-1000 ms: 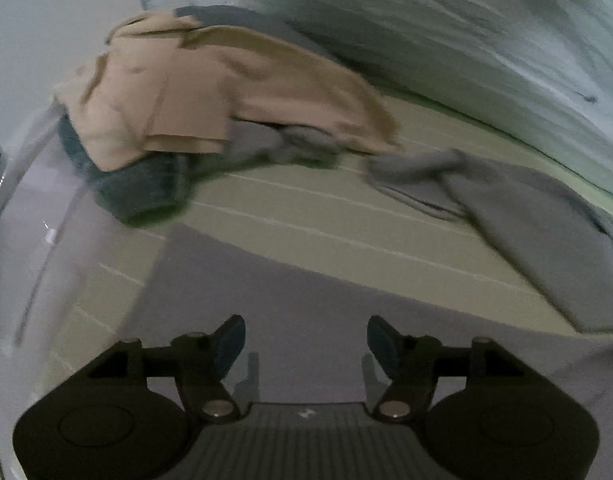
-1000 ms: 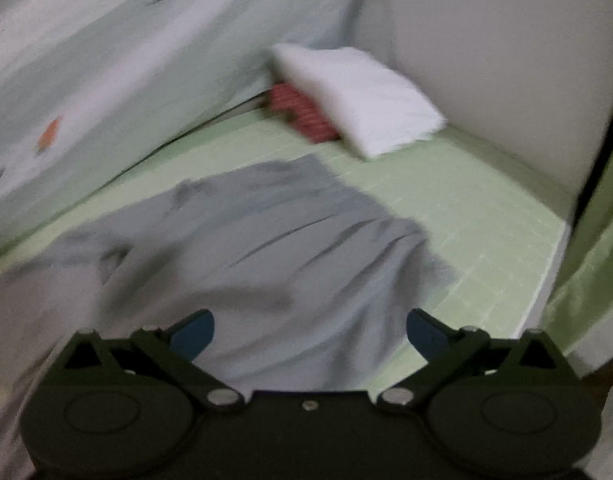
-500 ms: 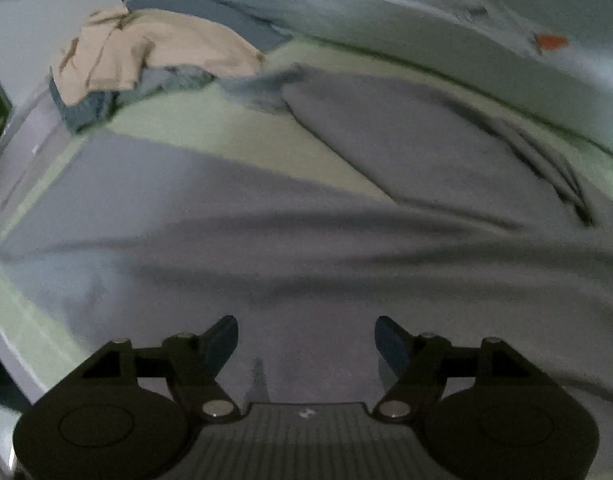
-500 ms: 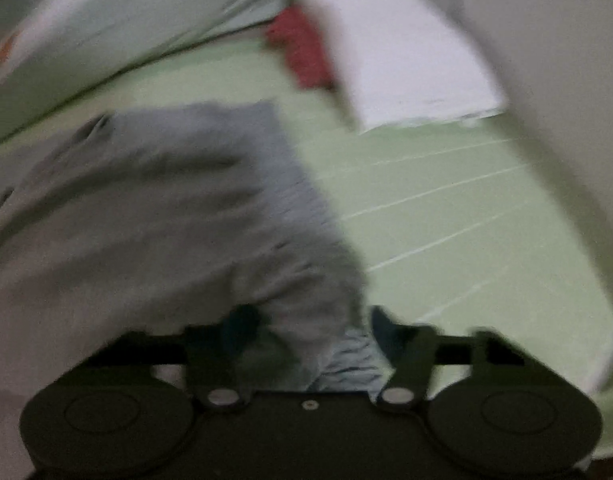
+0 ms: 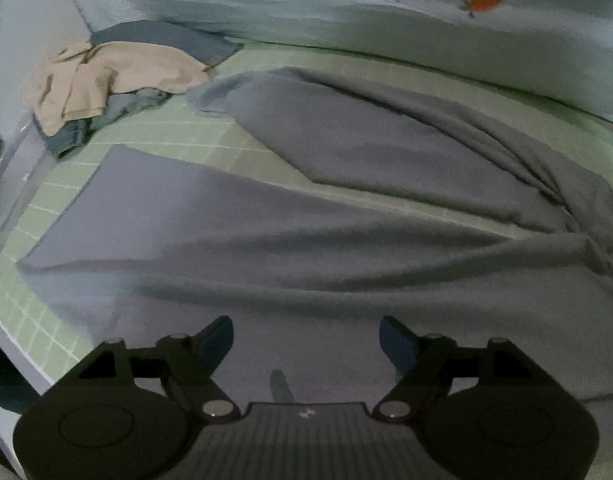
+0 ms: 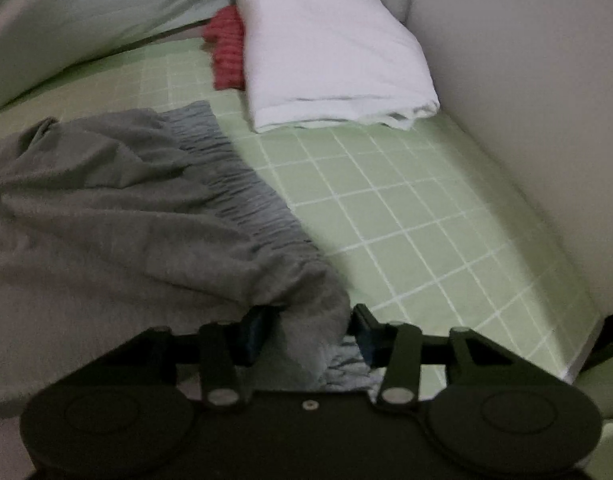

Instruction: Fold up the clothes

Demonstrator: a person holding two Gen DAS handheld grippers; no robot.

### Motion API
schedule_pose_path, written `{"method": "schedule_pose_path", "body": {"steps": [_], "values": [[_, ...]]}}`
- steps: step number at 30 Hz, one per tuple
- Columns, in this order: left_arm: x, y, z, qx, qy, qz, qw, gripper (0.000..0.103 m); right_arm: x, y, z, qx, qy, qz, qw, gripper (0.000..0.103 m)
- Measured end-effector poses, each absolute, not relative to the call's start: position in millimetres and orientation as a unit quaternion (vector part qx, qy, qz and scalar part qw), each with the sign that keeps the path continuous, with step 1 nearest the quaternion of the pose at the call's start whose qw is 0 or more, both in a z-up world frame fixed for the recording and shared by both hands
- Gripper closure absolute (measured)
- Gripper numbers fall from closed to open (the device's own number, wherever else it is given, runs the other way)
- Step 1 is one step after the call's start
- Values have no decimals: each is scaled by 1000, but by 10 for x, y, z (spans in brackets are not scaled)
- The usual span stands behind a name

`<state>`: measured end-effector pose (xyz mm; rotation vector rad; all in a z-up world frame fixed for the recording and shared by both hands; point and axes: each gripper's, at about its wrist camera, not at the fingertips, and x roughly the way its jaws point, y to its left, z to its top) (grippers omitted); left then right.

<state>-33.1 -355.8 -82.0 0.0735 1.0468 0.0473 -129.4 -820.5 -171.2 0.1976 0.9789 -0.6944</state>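
Pants (image 6: 118, 216): 1 grey pair; right tongs (image 6: 308, 334) pinch waistband, left tongs (image 5: 306, 344) agape.

left claw (image 5: 305, 340) spread wide over grey trousers (image 5: 346, 216) | beige garment (image 5: 106, 76) far left

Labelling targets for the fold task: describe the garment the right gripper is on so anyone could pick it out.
On the green checked bedsheet, below the white folded pillow, lie the grey trousers. The right gripper has a bunch of their fabric between its fingers at the gathered elastic waistband. That ruched band and plain grey set them apart from the red striped cloth beside the pillow.
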Motion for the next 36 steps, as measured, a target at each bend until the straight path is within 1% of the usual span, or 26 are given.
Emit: {"method": "schedule_pose_path", "body": {"steps": [1, 3, 5, 6, 7, 8, 10, 11, 13, 17, 22, 28, 33, 35, 36], "values": [[-309, -3507, -808, 32, 500, 27, 865, 22, -1291, -8238, -1703, 97, 464, -328, 817, 37], [-264, -3404, -784, 24, 500, 36, 865, 22, -1262, -8232, -1670, 93, 468, -340, 811, 30], [-205, -3271, -751, 19, 498, 45, 866, 22, -1214, -8158, -1607, 81, 458, -357, 810, 20], [-162, -3199, -736, 15, 498, 50, 866, 22, -1177, -8090, -1556, 76, 448, -368, 811, 13], [-120, -3126, -721, 11, 498, 54, 866, 22, -1133, -8019, -1501, 75, 434, -377, 815, 8], [-78, -3055, -705, 6, 497, 57, 866, 22, -1074, -7967, -1450, 81, 420, -382, 819, 7], [68, -2884, -680, 0, 495, 62, 867, 19, -921, -7875, -1349, 104, 393, -382, 830, 0], [142, -2826, -673, -1, 493, 63, 868, 17, -796, -7793, -1295, 118, 379, -374, 838, 0], [349, -2705, -675, -2, 491, 66, 869, 16, -513, -7605, -1240, 122, 367, -346, 855, 0], [795, -2519, -735, -9, 496, 65, 866, 14, 190, -7021, -1174, 70, 375, -272, 883, 0], [1344, -2409, -845, -2, 503, 49, 863, 13, 819, -6254, -1254, 12, 387, -194, 902, 0], [1746, -2329, -1046, -8, 512, 30, 859, 13, 1365, -5688, -1548, -33, 429, -132, 893, 0], [1921, -2333, -1170, -33, 522, 25, 852, 13, 1678, -5516, -1763, -78, 460, -111, 878, 0], [1995, -2341, -1166, -44, 519, 23, 853, 13, 1698, -5530, -1754, -87, 448, -124, 881, 1], [2032, -2346, -1163, -49, 517, 22, 854, 13, 1702, -5543, -1747, -94, 441, -136, 882, 6]]}}
